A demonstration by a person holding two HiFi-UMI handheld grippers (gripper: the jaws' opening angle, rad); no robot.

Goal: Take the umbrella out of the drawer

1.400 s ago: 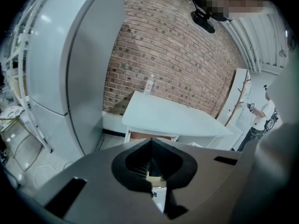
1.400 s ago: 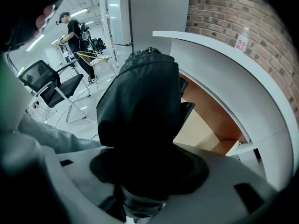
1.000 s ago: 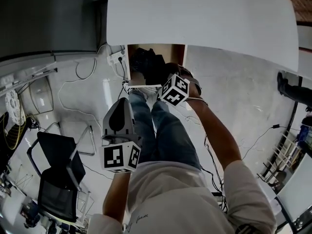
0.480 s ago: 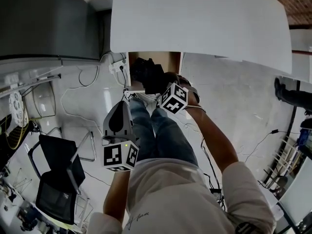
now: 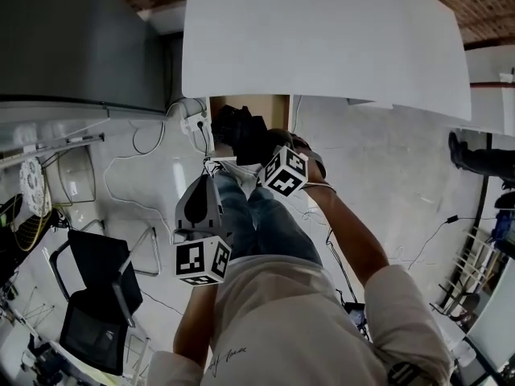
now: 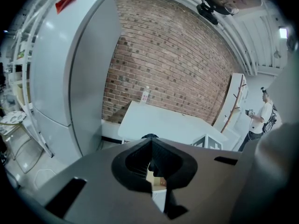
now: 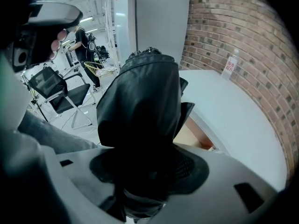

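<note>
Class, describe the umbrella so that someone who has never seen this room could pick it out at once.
Find the big white table by the brick wall; under its near edge a drawer stands open. Right by it, the right gripper clamps the umbrella, the only black, folded, wrinkled bundle there.

Black umbrella (image 7: 140,111), white table (image 5: 322,39), red-brick wall (image 6: 177,64)

Head-down, jaw-level views; table (image 5: 322,39) seemingly shared
</note>
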